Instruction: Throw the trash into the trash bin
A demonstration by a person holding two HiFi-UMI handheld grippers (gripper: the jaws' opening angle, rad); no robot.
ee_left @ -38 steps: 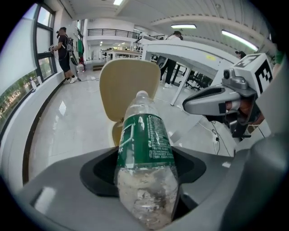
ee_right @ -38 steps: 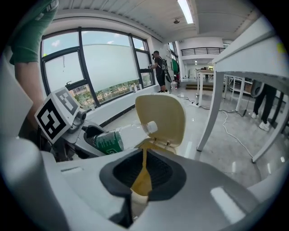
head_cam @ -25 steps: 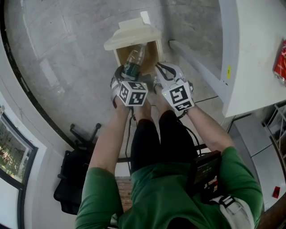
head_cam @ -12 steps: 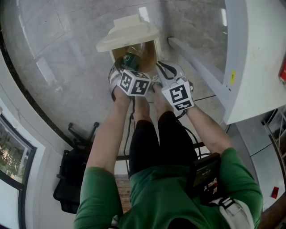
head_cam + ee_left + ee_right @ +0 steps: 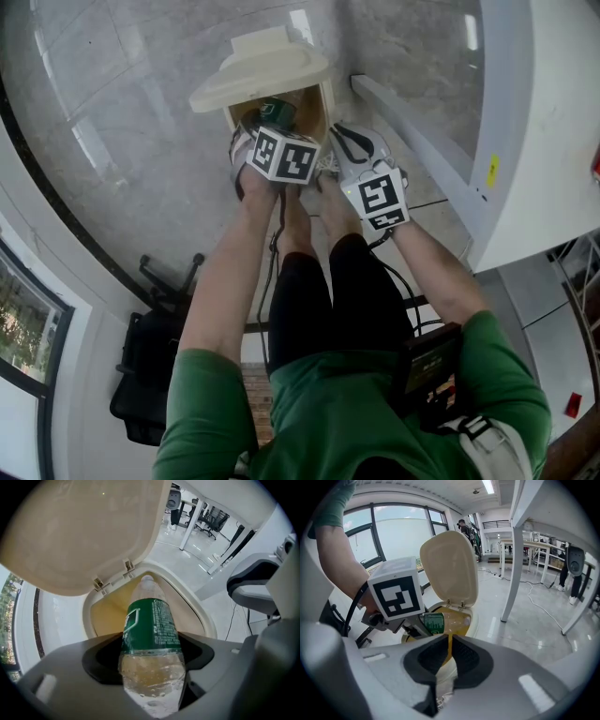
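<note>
The left claw pinches a clear plastic bottle by its see-through lower part, one jaw on each side. The bottle's green label sits just past the jaws, and its neck points away from the claw into the mouth of the trash bin right ahead. The right claw hangs just beside the left one, on its right. Its jaws are pressed almost together, with only a thin slit between them, and I see nothing gripped there. Through that slit the bin's yellowish inside shows straight ahead. To the front left of the right claw is the left claw's marker cube, with the bottle's label poking out beneath it over the bin's opening. Beyond the bottle the bin's pale lid stands raised on its hinges. Farther off, to the right of the bin, a white table leg rises from the glossy floor.
</note>
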